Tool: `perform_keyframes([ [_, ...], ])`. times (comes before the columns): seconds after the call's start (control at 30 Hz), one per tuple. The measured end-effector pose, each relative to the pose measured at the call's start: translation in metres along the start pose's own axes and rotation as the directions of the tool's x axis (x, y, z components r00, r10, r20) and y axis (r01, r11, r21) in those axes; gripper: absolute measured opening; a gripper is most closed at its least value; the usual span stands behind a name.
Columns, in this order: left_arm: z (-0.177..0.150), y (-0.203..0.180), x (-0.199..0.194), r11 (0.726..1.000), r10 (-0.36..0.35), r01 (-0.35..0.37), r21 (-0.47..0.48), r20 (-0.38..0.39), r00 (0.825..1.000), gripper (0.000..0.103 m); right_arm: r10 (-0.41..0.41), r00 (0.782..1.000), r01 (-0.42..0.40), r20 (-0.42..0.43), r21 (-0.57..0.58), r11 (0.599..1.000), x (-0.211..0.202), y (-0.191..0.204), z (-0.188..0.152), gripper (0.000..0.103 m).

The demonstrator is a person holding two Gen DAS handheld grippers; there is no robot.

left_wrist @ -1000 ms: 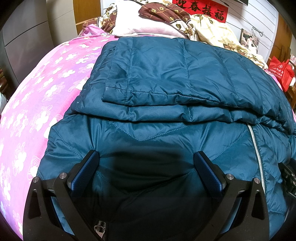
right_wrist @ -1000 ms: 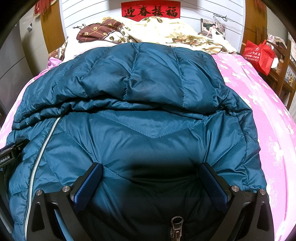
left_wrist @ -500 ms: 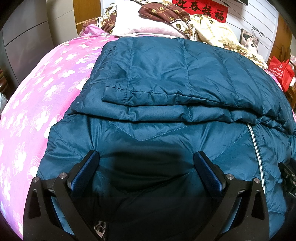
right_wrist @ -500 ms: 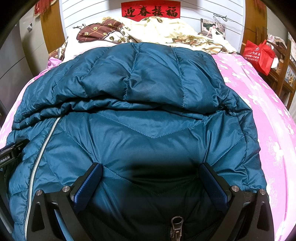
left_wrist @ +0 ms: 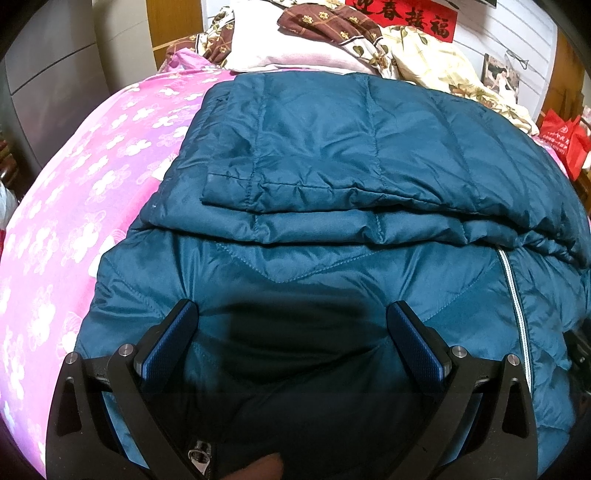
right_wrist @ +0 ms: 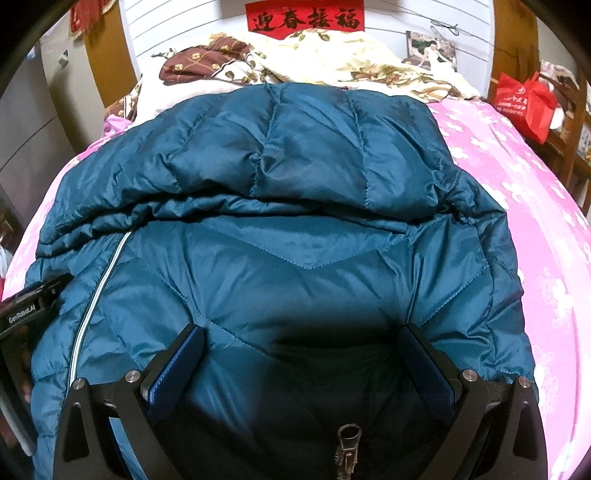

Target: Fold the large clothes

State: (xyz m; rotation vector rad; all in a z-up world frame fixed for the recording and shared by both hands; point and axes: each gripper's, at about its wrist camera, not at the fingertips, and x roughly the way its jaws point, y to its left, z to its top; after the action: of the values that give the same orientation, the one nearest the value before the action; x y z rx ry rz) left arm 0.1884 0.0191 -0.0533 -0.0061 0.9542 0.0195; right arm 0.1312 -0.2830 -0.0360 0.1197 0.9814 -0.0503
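A large teal quilted down jacket [left_wrist: 332, 147] lies on the pink flowered bed [left_wrist: 92, 177], sleeves folded across its back, a white zipper line [left_wrist: 513, 291] running down its front. My left gripper [left_wrist: 291, 317] is open, jaws wide, low over the jacket's near left part. The jacket also fills the right wrist view [right_wrist: 295, 177]. My right gripper [right_wrist: 301, 343] is open over the near right part, with a metal zipper pull [right_wrist: 347, 439] below it. The left gripper's body [right_wrist: 26, 306] shows at the left edge.
Pillows and crumpled bedding [right_wrist: 295, 59] lie at the head of the bed, under a red banner [right_wrist: 304, 18]. A red bag [right_wrist: 524, 99] stands on furniture at the right. A grey wardrobe [left_wrist: 48, 74] stands left of the bed.
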Motion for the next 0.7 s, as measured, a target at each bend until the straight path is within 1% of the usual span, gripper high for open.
perform_keyframes([
  [0.07, 0.002, -0.001, 0.0, 1.0, 0.002, -0.002, 0.002, -0.016, 1.0, 0.103, -0.011, 1.0, 0.011, -0.003, -0.01, 1.0, 0.0, 0.001, 0.0, 0.103],
  [0.13, 0.006, 0.001, 0.002, 1.0, -0.02, 0.02, 0.002, -0.04, 0.999, 0.103, -0.035, 0.999, 0.035, -0.009, -0.032, 0.999, 0.0, 0.005, -0.001, 0.103],
  [0.23, 0.002, 0.009, -0.005, 0.998, -0.056, 0.057, 0.014, -0.077, 0.995, 0.103, -0.02, 0.999, 0.019, -0.027, -0.035, 0.999, -0.006, 0.003, -0.008, 0.103],
  [0.33, -0.012, 0.013, -0.018, 0.994, -0.074, 0.081, 0.069, -0.105, 0.992, 0.103, 0.009, 0.997, -0.014, -0.075, -0.068, 0.998, -0.026, -0.001, -0.02, 0.103],
  [0.37, -0.018, 0.014, -0.023, 0.991, -0.075, 0.087, 0.099, -0.121, 0.99, 0.103, 0.004, 0.996, -0.012, -0.092, -0.082, 0.997, -0.034, -0.003, -0.026, 0.103],
  [0.43, -0.029, 0.016, -0.035, 0.984, -0.08, 0.103, 0.145, -0.156, 0.984, 0.103, -0.036, 0.991, 0.021, -0.129, -0.113, 0.993, -0.055, -0.009, -0.04, 0.103],
  [0.47, -0.038, 0.019, -0.047, 0.981, -0.073, 0.099, 0.169, -0.157, 0.985, 0.103, -0.052, 0.99, 0.035, -0.129, -0.128, 0.991, -0.068, -0.012, -0.048, 0.103],
  [0.53, -0.053, 0.026, -0.072, 0.978, -0.047, 0.069, 0.199, -0.112, 0.993, 0.103, -0.076, 0.993, 0.062, -0.087, -0.158, 0.986, -0.101, -0.019, -0.066, 0.103],
  [0.57, -0.064, 0.03, -0.093, 0.975, -0.033, 0.047, 0.219, -0.065, 0.997, 0.103, -0.085, 0.995, 0.074, -0.058, -0.165, 0.984, -0.118, -0.023, -0.074, 0.103],
  [0.6, -0.071, 0.033, -0.105, 0.975, -0.024, 0.031, 0.222, -0.034, 0.999, 0.103, -0.096, 0.995, 0.092, -0.012, -0.164, 0.982, -0.137, -0.027, -0.083, 0.103],
  [0.67, -0.091, 0.046, -0.137, 0.978, -0.022, 0.013, 0.209, 0.038, 0.999, 0.103, -0.107, 0.987, 0.125, 0.12, -0.151, 0.981, -0.178, -0.03, -0.099, 0.103],
  [0.7, -0.099, 0.055, -0.15, 0.981, -0.034, 0.022, 0.191, 0.062, 0.997, 0.103, -0.075, 0.978, 0.106, 0.195, -0.158, 0.982, -0.198, -0.032, -0.111, 0.103],
])
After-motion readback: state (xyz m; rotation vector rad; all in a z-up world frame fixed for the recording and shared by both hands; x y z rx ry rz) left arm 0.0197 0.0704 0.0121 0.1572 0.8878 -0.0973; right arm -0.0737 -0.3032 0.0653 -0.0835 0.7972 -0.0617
